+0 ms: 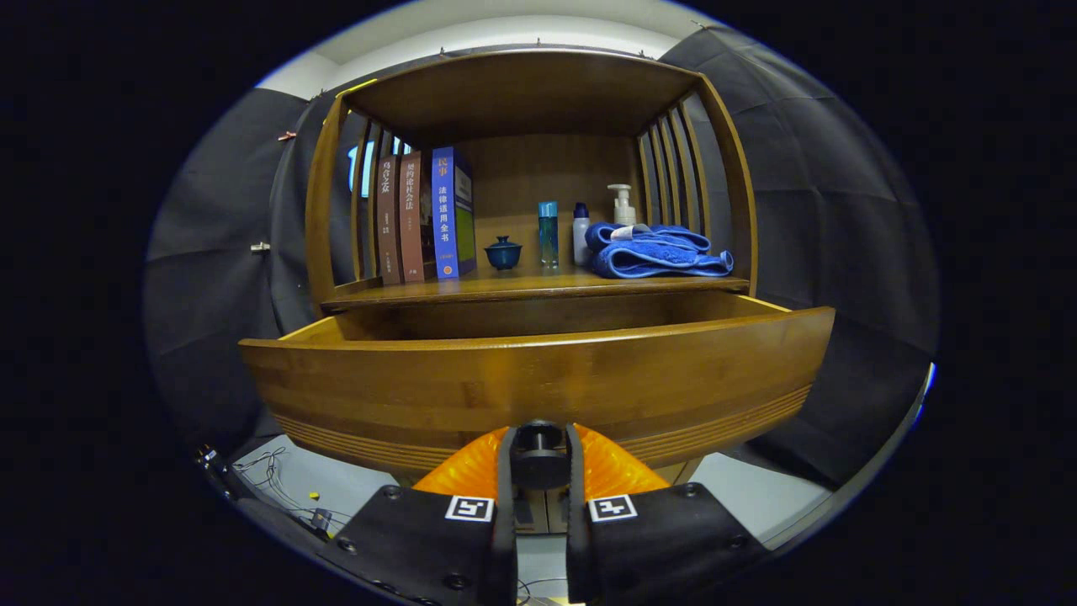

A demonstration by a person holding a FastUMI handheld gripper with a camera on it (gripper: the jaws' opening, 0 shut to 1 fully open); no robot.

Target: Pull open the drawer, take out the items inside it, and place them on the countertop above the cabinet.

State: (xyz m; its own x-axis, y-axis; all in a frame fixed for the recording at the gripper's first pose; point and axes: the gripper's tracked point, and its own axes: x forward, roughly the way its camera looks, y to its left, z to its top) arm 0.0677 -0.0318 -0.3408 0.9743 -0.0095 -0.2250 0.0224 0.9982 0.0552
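Observation:
A wooden cabinet stands ahead with its drawer (538, 379) pulled out toward me. The curved drawer front fills the space just beyond my fingers. My gripper (539, 459) is shut on the dark round drawer knob (539, 450), which sits between the two fingers at the lower middle of the drawer front. The inside of the drawer is hidden behind its front panel; only the far inner wall shows. The countertop (522, 286) above the drawer is a wooden shelf surface carrying several things.
On the countertop stand three books (425, 215) at the left, a small blue lidded cup (503, 252), a blue bottle (549, 233), a white bottle (580, 233), a pump bottle (622, 204) and a folded blue towel (656, 250). Slatted sides and a wooden top enclose the shelf.

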